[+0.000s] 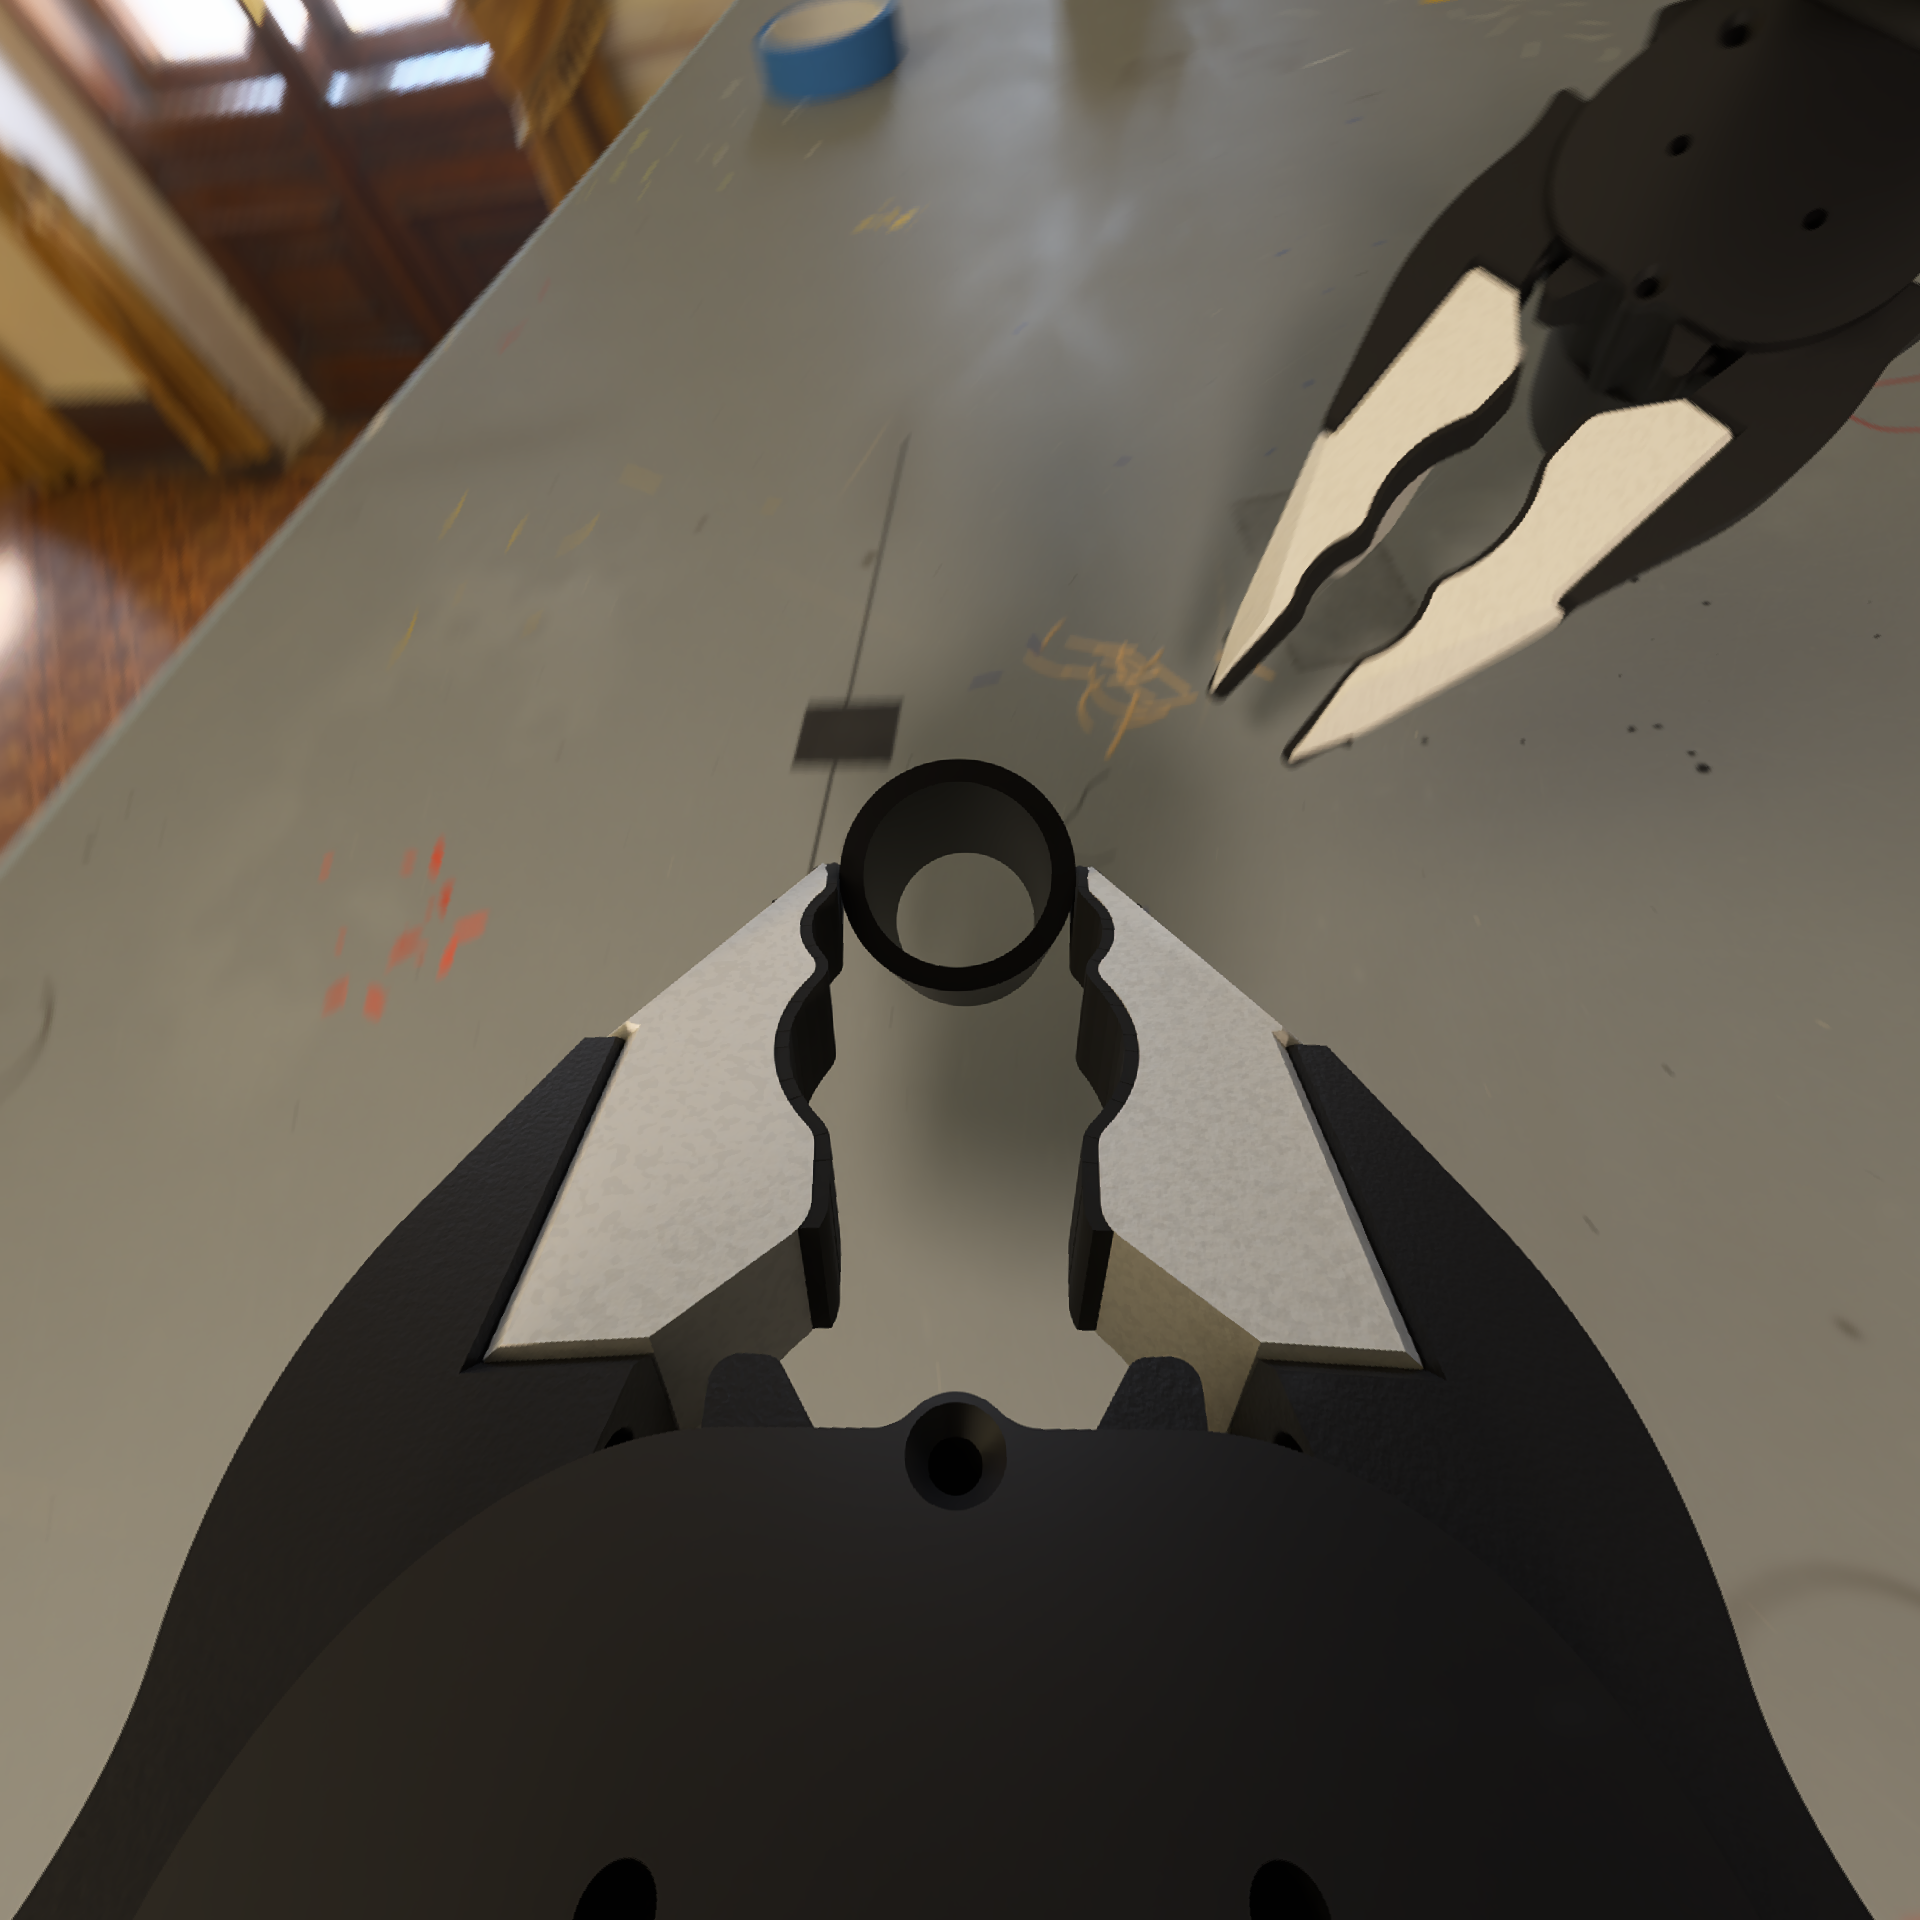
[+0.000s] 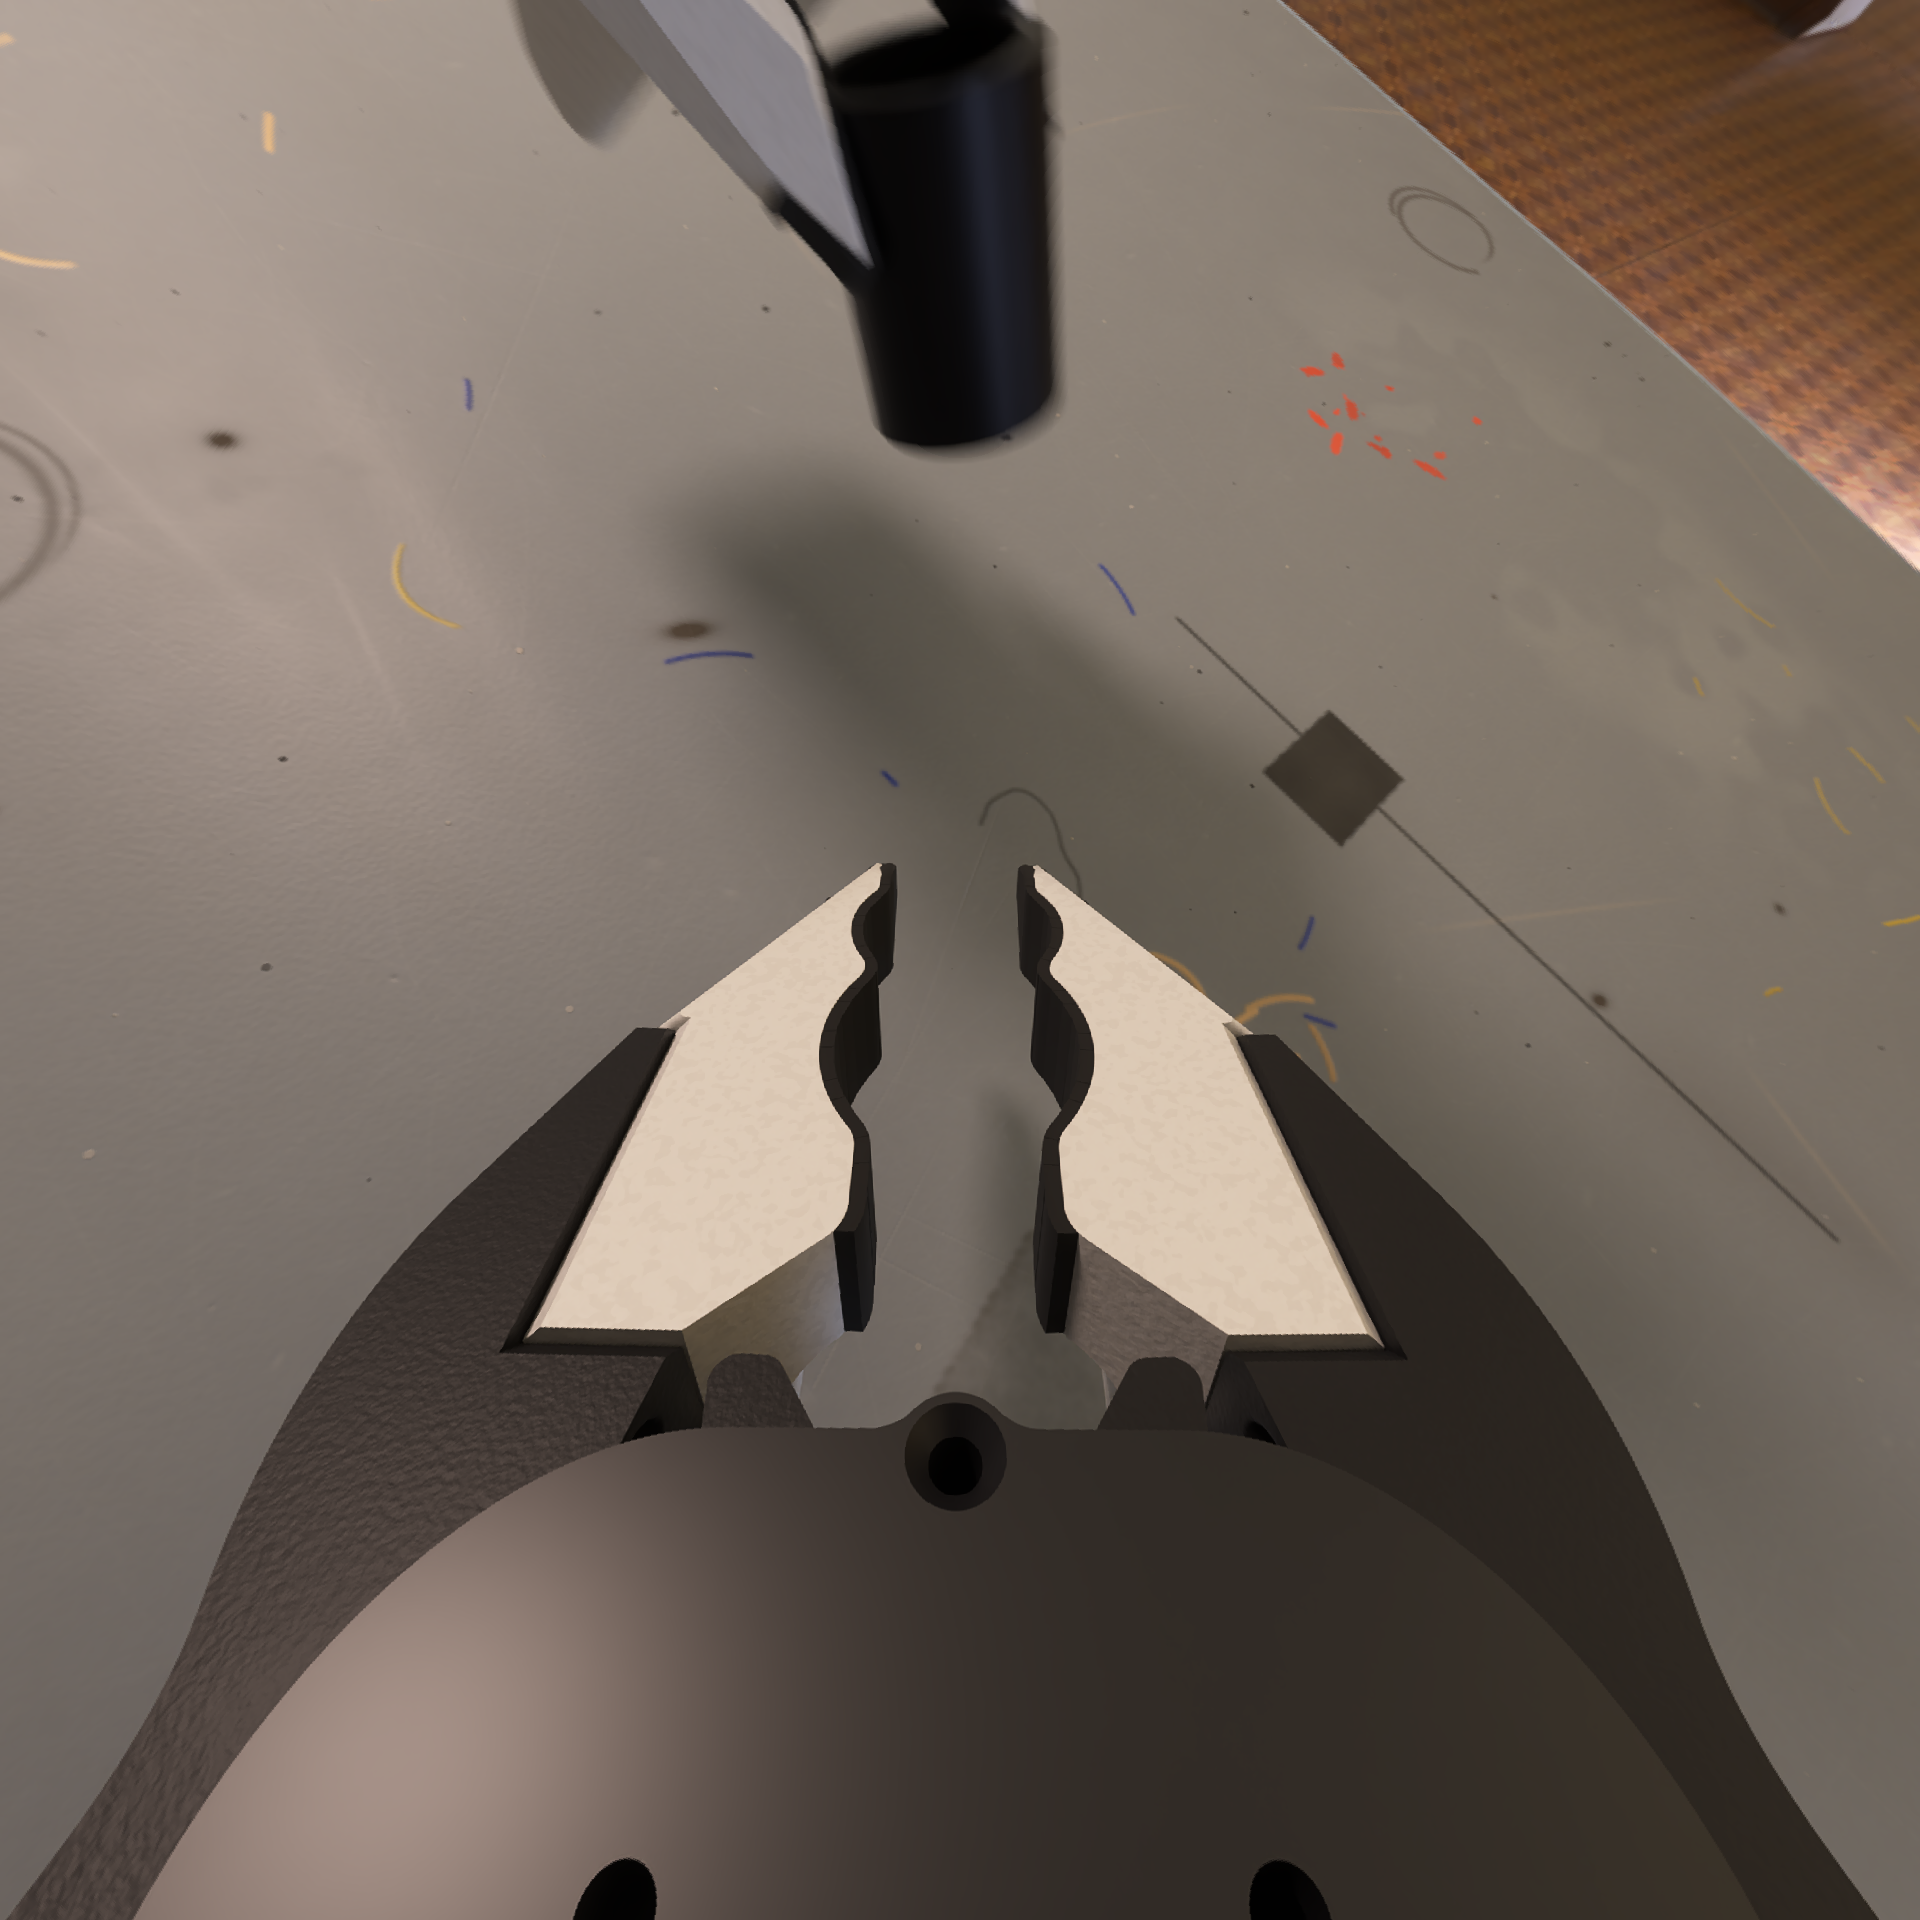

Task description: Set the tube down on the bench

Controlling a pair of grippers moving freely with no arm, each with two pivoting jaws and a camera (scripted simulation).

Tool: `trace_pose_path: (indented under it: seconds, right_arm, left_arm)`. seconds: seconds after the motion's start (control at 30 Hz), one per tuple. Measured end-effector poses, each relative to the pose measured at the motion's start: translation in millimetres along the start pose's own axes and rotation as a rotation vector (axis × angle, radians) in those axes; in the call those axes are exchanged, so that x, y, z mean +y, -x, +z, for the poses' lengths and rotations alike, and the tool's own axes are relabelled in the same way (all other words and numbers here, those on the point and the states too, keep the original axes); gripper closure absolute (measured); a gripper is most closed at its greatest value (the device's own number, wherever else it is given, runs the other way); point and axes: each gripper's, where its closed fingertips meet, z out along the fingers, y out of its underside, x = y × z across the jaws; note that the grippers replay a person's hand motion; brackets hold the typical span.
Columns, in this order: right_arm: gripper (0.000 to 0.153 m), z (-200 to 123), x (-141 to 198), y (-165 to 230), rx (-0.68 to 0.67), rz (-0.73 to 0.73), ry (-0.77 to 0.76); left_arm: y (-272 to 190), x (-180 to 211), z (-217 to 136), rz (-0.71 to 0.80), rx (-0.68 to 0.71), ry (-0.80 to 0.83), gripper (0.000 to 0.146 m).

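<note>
Left gripper body filled the lower frame, jaws part open and pinching the black tube at their tips, frame centre. Tube's open end faced the camera, so the hold was across its wall, likely to keep it upright for lowering. In the right wrist view the tube hung at top centre above the desk, shadow below it, so not yet down. Right gripper at lower centre, jaws slightly apart, holding nothing, well clear, probably out of the way. Blue tape roll at upper centre, far off.
</note>
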Motion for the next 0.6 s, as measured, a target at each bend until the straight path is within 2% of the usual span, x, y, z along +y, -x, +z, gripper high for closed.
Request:
trace_pose_path:
  seconds: [0.07,0.13,0.2,0.33,0.4,0.5,0.6]
  right_arm:
    - [0.130,-0.3,-1.1,1.0,-0.027,0.019,-0.011]
    - [0.129,-0.3,-2.5,2.8,-0.064,0.043,-0.021]
    - [0.129,0.1,-2.9,3.4,-0.094,0.070,-0.024]
    - [0.128,-1.0,-4.2,3.9,-0.152,0.133,-0.033]
    - [0.127,-3.1,-6.5,3.3,-0.179,0.173,-0.051]
    - [0.126,-7.1,-10.2,3.4,-0.231,0.238,-0.082]
    - [0.126,-10.2,-12.8,4.2,-0.288,0.300,-0.103]
  left_arm:
    - [12.3,29.9,-37.4,-0.110,-0.075,0.085,0.102]
    - [20.9,74.9,-77.7,-0.171,-0.223,0.229,0.102]
    - [12.2,106.0,-116.6,-0.243,-0.295,0.313,0.102]
    - [-18.2,135.9,-192.7,-0.414,-0.446,0.336,0.102]
    - [-37.7,155.4,-218.4,-0.485,-0.529,0.384,0.102]
    - [-63.7,178.8,-238.4,-0.554,-0.660,0.423,0.102]
    - [-63.1,192.5,-261.8,-0.617,-0.864,0.404,0.102]
